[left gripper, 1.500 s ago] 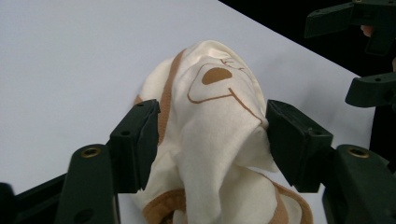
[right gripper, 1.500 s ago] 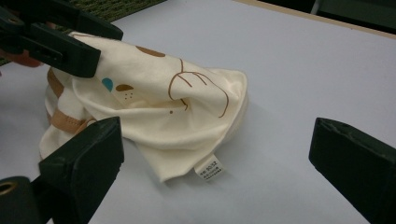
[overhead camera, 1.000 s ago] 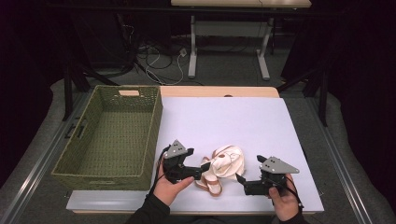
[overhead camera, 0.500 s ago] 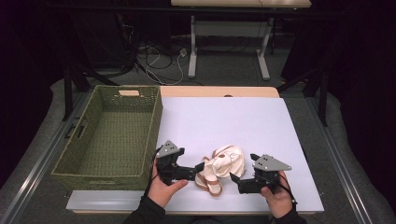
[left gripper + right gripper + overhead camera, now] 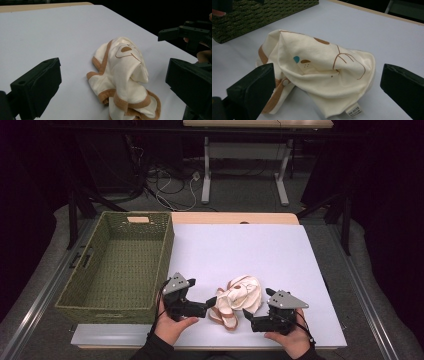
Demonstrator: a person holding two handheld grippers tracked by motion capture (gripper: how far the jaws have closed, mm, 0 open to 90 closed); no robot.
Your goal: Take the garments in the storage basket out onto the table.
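- The big flat white surface [image 5: 240, 245] holds everything we work with, and it is bare at the far end.
- The green woven basket [image 5: 120, 265], long and deep with a cut-out handle, sits at the left edge of the surface. We see nothing inside it, only its woven floor.
- The small cream cloth with brown trim and a drawn animal face [image 5: 239, 299] lies crumpled on the surface near the front edge, just right of the basket and between our two tools. It is not in the basket.
- Our left hand-held gripper [image 5: 212, 301] has just been opening its jaws. They stand wide apart now, the cloth [image 5: 123, 77] lies ahead of them, and nothing is pinched.
- Our right hand-held gripper [image 5: 247, 312] is released too. Its jaws stand wide on both sides of the cloth [image 5: 322, 72] and do not press it.
- We think we are at the start of picking the cloth up, maybe to fold it or put it in the basket.
- Next, we think one gripper must slide up to a brown edge and pinch it well, because soft cloth slips.
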